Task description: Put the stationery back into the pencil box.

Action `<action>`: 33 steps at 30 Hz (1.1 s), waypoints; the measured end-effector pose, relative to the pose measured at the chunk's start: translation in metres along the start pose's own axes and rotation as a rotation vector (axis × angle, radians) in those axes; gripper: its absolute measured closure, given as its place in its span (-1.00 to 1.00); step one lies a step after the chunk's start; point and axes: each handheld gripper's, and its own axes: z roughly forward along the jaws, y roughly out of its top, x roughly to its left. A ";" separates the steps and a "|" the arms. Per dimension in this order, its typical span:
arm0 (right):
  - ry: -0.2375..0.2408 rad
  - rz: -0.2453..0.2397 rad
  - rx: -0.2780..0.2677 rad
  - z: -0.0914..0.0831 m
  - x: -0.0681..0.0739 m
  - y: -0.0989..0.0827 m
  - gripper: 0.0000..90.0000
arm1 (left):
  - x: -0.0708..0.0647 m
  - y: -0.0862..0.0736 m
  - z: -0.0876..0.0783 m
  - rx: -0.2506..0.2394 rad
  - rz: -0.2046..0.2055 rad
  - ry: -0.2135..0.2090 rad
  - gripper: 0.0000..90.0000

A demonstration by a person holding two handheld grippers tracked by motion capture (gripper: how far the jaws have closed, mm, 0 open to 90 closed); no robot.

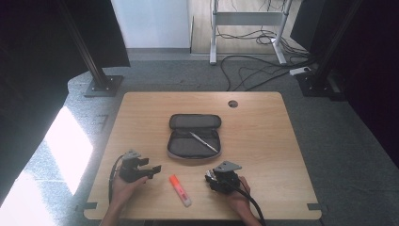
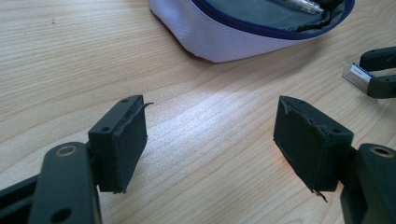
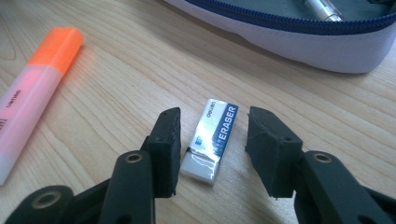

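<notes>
Right gripper [image 3: 212,140] jaws straddle the eraser [image 3: 211,138] on the worktop [image 3: 116,70]; left gripper [image 2: 210,140] jaws stand open over bare wood.

In the right gripper view the eraser lies flat between the two black jaws, its long side roughly parallel to them. The left-hand jaw sits just beside the eraser's white end; whether it touches cannot be told. The right-hand jaw stands apart from the eraser with bare wood showing between, so the jaws are parted and not yet clamped. An orange highlighter [image 3: 35,88] lies to the left of the eraser, well apart. The open pencil case [image 3: 299,37] lies beyond the eraser, with a pen [image 3: 322,9] inside it. In the high view the right gripper [image 1: 221,179] sits on the near side of the pencil case [image 1: 194,136], and the left gripper [image 1: 141,170] sits beyond the highlighter [image 1: 180,190].
</notes>
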 end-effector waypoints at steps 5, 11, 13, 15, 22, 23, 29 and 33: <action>-0.028 -0.013 -0.002 0.000 0.002 -0.001 0.36 | 0.000 0.000 0.000 0.001 0.002 0.000 -0.41; -0.055 -0.019 -0.004 0.000 0.004 -0.001 0.59 | 0.000 0.000 -0.002 -0.006 0.003 0.001 -0.41; -0.051 -0.014 -0.005 0.000 0.003 -0.001 0.60 | 0.000 0.000 -0.002 -0.005 0.003 0.001 -0.41; -0.047 -0.011 -0.006 -0.001 0.002 -0.001 0.61 | 0.000 0.000 -0.001 -0.004 0.002 0.001 -0.41; -0.032 0.004 -0.036 -0.008 -0.003 0.002 0.61 | 0.000 0.000 -0.002 -0.005 0.001 0.000 -0.41; -0.030 0.005 -0.044 -0.010 -0.003 0.002 0.61 | 0.000 0.001 -0.002 -0.006 0.002 0.001 -0.41; -0.017 0.011 -0.088 -0.020 -0.005 0.008 0.62 | 0.000 0.001 -0.001 -0.005 0.003 0.001 -0.41; -0.010 0.010 -0.109 -0.025 -0.004 0.011 0.62 | 0.000 0.001 -0.001 -0.003 0.002 0.001 -0.41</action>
